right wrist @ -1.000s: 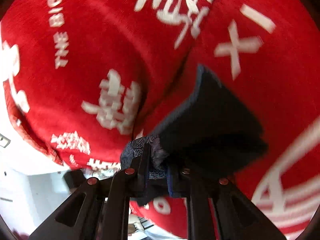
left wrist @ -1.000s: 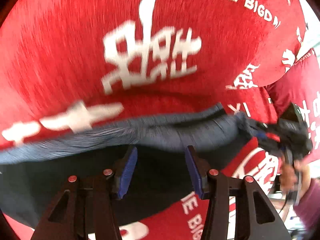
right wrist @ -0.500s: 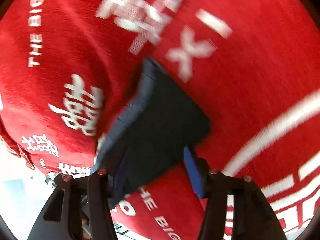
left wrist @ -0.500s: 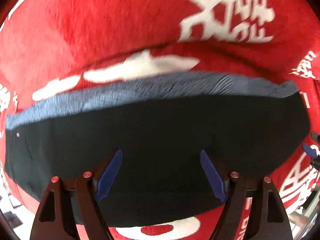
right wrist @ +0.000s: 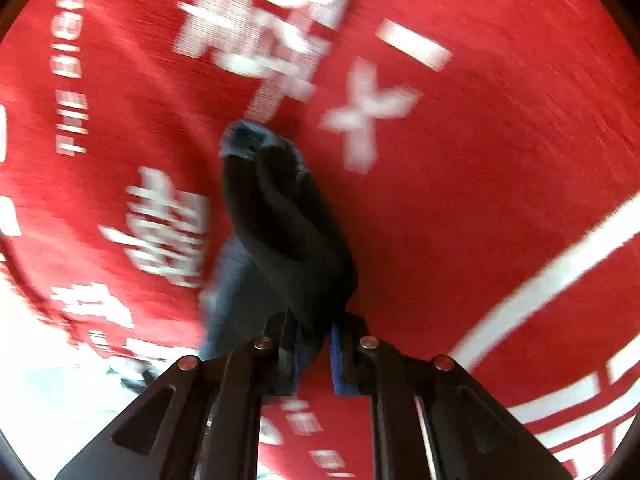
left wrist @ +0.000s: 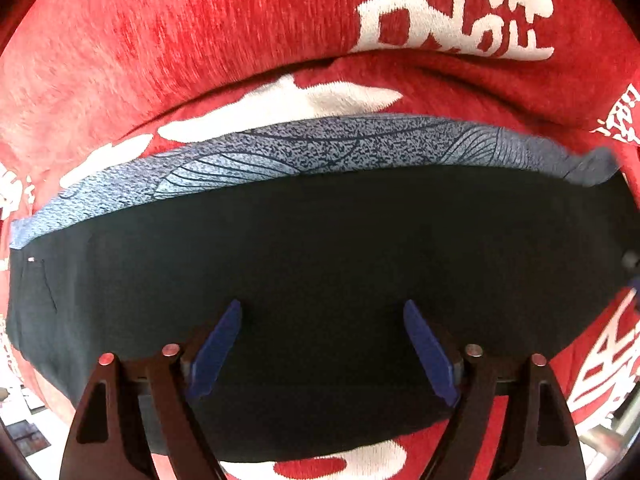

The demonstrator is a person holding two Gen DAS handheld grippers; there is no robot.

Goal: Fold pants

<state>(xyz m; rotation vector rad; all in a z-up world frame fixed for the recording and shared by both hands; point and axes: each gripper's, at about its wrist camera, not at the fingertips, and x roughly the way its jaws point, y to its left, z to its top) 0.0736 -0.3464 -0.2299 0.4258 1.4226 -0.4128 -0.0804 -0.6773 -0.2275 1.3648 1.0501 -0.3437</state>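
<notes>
Dark navy pants [left wrist: 320, 260] lie folded flat on a red cloth, with a blue-grey patterned layer [left wrist: 280, 152] showing along their far edge. My left gripper [left wrist: 322, 308] points straight down over the dark fabric. Its jaws are wide and still opening, and the blue pads [left wrist: 218, 344] grip nothing. In the right wrist view one end of the pants [right wrist: 288, 224] is bunched into a narrow roll that runs away from my right gripper [right wrist: 314, 320]. Its jaws are closing, with the dark fabric pinched between the pads.
The red cloth [left wrist: 200, 40] with white characters covers the whole surface and has a crease just beyond the pants. It also fills the right wrist view [right wrist: 500, 160]. A pale floor [right wrist: 48, 380] shows past the cloth's edge at lower left.
The left gripper has spread its jaws and sunk closer to the pants, which now lie flat. The right gripper opened, then closed again on the pants' end, now bunched.
</notes>
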